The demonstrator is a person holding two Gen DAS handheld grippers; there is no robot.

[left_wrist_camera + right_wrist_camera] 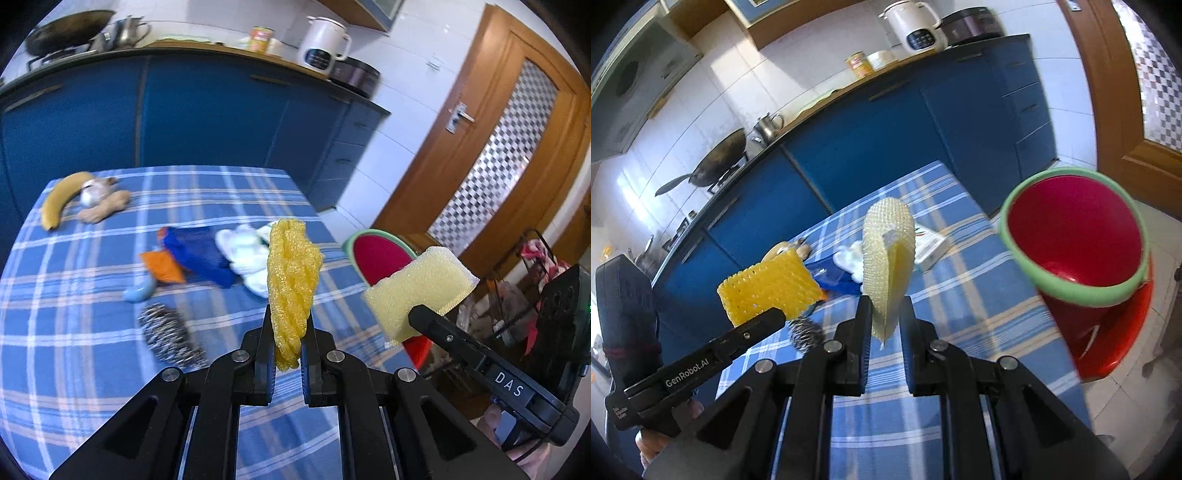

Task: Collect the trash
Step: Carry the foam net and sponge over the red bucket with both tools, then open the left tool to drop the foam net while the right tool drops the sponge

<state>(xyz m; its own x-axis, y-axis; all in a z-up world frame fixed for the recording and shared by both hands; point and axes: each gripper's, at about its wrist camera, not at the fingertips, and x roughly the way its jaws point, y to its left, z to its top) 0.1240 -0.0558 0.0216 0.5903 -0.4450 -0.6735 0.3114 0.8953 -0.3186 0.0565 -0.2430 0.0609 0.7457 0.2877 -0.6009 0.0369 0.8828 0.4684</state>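
Left gripper (288, 332) clamps a yellow foam net sleeve (291, 280); right gripper (884, 317) clamps a pale mesh-covered sponge (888, 258) beside the green-rimmed red bucket (1075, 236).

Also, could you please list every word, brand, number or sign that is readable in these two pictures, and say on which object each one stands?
"DAS": white letters on the finger of the right gripper, seen from the left wrist.
"GenRobot.AI": white letters on the finger of the left gripper, seen from the right wrist.
Small white label at that finger's base: too small to read.
Can label: blurred, unreadable.
White kettle panel: symbols too small.
White box print: blurred.
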